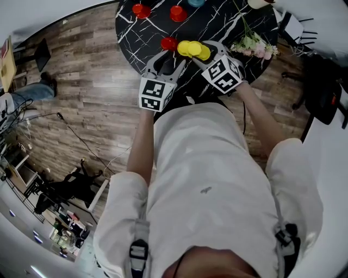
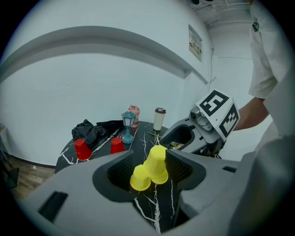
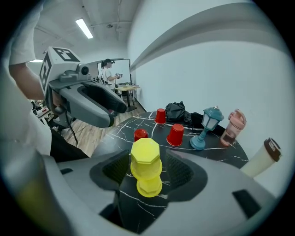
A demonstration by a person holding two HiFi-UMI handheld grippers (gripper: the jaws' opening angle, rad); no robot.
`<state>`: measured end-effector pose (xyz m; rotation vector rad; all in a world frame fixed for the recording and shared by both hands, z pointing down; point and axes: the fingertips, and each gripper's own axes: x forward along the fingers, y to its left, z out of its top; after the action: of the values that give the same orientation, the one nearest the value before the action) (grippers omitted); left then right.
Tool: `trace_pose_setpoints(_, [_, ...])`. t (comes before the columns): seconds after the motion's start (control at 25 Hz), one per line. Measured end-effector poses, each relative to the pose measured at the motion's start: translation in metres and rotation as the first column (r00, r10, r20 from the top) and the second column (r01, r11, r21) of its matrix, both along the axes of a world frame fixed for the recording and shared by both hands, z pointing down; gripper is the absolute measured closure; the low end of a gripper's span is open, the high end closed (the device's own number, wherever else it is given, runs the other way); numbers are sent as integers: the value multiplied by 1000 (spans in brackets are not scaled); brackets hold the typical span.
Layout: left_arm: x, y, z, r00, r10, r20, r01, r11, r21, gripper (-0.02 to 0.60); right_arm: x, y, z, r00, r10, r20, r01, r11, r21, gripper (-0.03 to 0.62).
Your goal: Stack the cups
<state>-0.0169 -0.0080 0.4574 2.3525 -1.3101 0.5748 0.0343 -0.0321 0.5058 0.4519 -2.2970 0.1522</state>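
Stack of upturned yellow plastic cups (image 3: 145, 166) on black marbled surface (image 3: 221, 154). Fingers apart on left gripper (image 2: 147, 156) and right gripper (image 3: 146, 156), flanking stack, clamping nothing. Risk: withdrawing finger clips stack, topples it.

Near edge: yellow cups (image 1: 193, 49); farther: red cups (image 1: 177, 13). Blk marble table (image 1: 217, 27) w/ wht veins. Far side: teal lantern (image 3: 208, 125), pink bottle (image 3: 234, 123), blk cloth (image 3: 177, 112). Brown wood-grain floor (image 1: 92, 92). Wht shirt (image 1: 206, 179).

Red cups (image 3: 175, 135), a lantern (image 3: 206, 126) and a bottle (image 3: 234, 125) obstruct the far tabletop (image 3: 221, 154).
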Motion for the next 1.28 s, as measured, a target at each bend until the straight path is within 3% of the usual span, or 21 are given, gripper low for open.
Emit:
trace_pose_setpoints(0.28, [-2, -4, -5, 1000, -7, -3, 7, 1000, 17, 368, 4, 1, -20, 996, 49, 72, -48, 999, -12, 342])
trace_pose_setpoints(0.52, [0, -14, -5, 998, 66, -9, -66, 998, 20, 367, 10, -7, -38, 978, 165, 126, -164, 986, -16, 350])
trace_pose_setpoints(0.72, [-1, -30, -6, 992, 127, -11, -126, 992, 26, 368, 22, -11, -51, 944, 289, 160, -287, 957, -35, 355])
trace_pose_setpoints(1.12, [-25, -67, 0, 969, 247, -17, -246, 969, 34, 368, 39, -13, -58, 804, 569, 175, -564, 822, -83, 362])
trace_pose_setpoints(1.28, [-35, -83, 7, 954, 301, -16, -300, 953, 34, 367, 44, -12, -62, 724, 669, 167, -665, 742, -87, 367])
